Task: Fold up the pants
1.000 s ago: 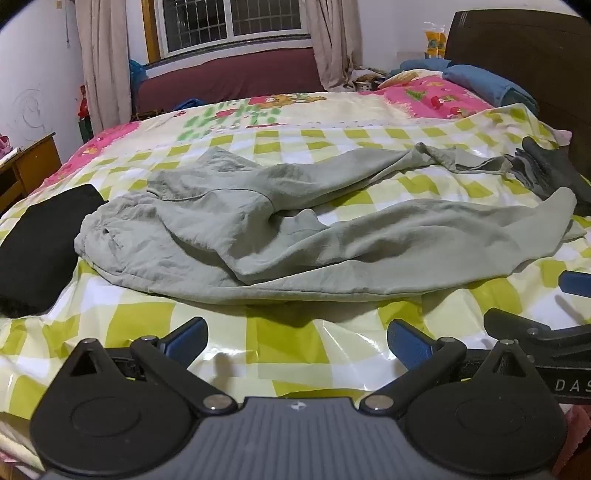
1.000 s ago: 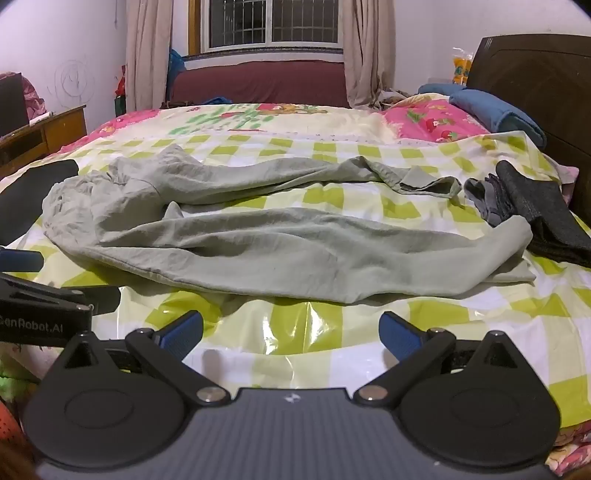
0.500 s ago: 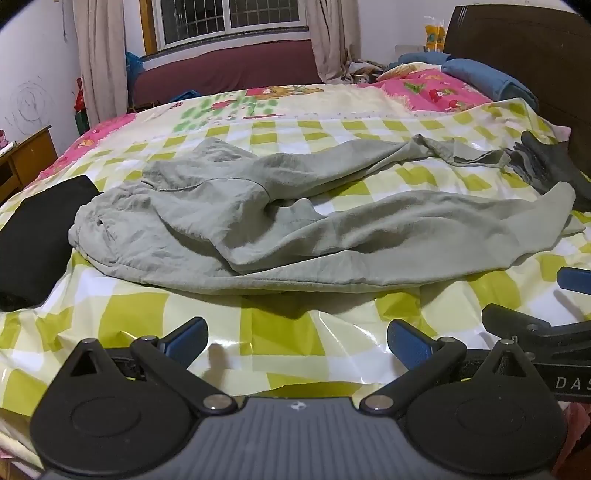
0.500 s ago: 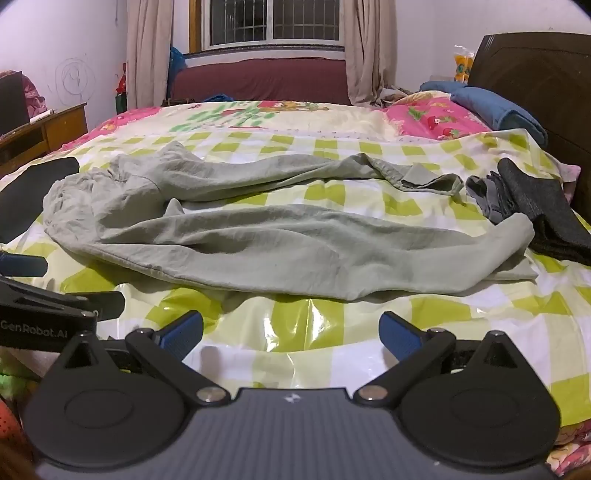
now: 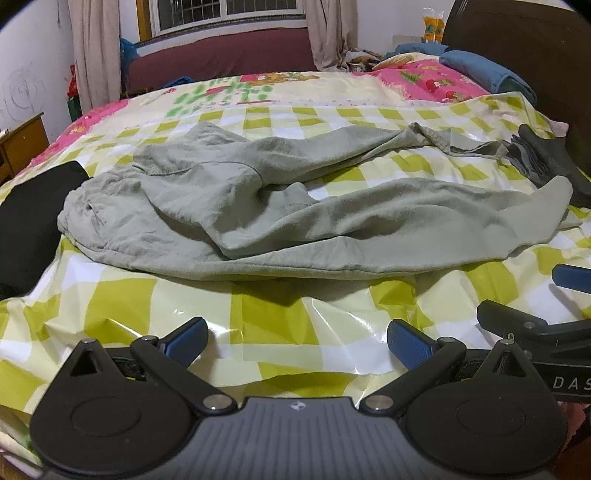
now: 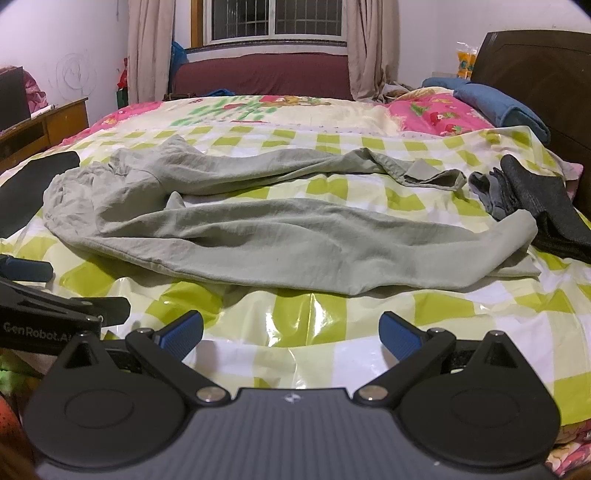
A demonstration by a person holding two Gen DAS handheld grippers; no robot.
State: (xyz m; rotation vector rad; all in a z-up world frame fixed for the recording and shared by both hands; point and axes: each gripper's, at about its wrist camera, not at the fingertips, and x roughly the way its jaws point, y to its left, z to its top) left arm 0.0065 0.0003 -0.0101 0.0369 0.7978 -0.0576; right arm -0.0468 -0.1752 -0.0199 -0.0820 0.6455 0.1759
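Since a second ago both grippers have eased a little nearer the bed, so the grey-green pants [image 5: 295, 206] fill slightly more of each view; the garment itself has not shifted. The pants lie unfolded and rumpled across the green-and-white checked plastic sheet [image 5: 122, 295], waistband to the left, both legs running right — the far leg ends in a crumpled cuff, the near leg ends beside a dark grey garment [image 6: 546, 206] at the right. A black cloth [image 5: 29, 221] lies at the left, touching the waistband end.

The left gripper [image 5: 295, 341] hovers over the near edge of the sheet, its blue-padded fingers spread wide with nothing between them. The right gripper [image 6: 291, 332] sits just to its right, likewise spread wide and empty — neither touches the pants. Each gripper shows at the edge of the other's view. Far off stand a dark headboard [image 6: 535, 62], a folded blue blanket [image 6: 498, 103] and a curtained window [image 6: 277, 18].
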